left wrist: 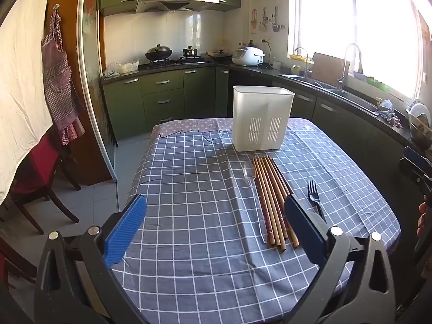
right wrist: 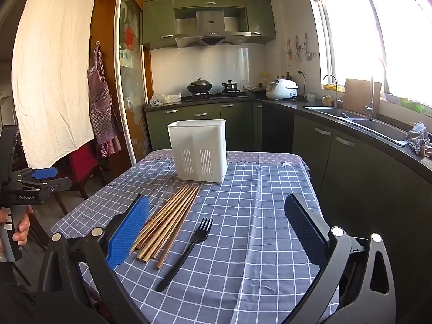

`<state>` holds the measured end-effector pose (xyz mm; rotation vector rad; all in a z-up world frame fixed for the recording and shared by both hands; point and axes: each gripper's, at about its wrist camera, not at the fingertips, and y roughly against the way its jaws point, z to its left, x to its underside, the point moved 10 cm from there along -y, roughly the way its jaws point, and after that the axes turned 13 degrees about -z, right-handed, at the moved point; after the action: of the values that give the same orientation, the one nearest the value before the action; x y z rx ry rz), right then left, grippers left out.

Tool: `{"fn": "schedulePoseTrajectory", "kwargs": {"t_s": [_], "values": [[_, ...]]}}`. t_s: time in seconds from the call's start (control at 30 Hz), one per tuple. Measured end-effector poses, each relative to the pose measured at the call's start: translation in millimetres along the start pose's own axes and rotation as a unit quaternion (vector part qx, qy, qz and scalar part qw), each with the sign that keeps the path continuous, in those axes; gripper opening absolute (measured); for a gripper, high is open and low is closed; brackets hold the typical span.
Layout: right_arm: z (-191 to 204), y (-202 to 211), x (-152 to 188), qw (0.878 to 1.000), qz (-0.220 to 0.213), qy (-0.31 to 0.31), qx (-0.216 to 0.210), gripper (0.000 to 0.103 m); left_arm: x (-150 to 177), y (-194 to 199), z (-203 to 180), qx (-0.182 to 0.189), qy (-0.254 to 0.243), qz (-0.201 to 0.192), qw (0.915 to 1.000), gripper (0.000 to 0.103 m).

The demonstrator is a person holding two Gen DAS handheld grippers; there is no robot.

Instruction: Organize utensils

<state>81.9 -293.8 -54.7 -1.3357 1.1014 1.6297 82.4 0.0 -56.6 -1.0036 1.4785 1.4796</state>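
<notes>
Two tools, left tool and right tool, both spread wide and empty above the grey checked table. Ahead on the cloth: bundled bamboo chopsticks, clear plastic spoon, black plastic fork, long axes toward the white slotted plastic holder. Fork nearer the right tool, probably.

Both wrist views look from the tabletop's near edge toward the far edge, close above it, sharing the utensil holder.
</notes>
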Motion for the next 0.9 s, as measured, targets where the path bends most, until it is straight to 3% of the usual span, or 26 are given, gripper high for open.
{"fn": "schedulePoseTrajectory", "kwargs": {"t_s": [0.9], "values": [[1.3, -2.4, 0.9, 1.000, 0.002, -0.001, 0.000, 0.099, 7.9, -1.2, -2.3, 0.003, 0.003, 0.008, 1.0000, 0.097]]}}
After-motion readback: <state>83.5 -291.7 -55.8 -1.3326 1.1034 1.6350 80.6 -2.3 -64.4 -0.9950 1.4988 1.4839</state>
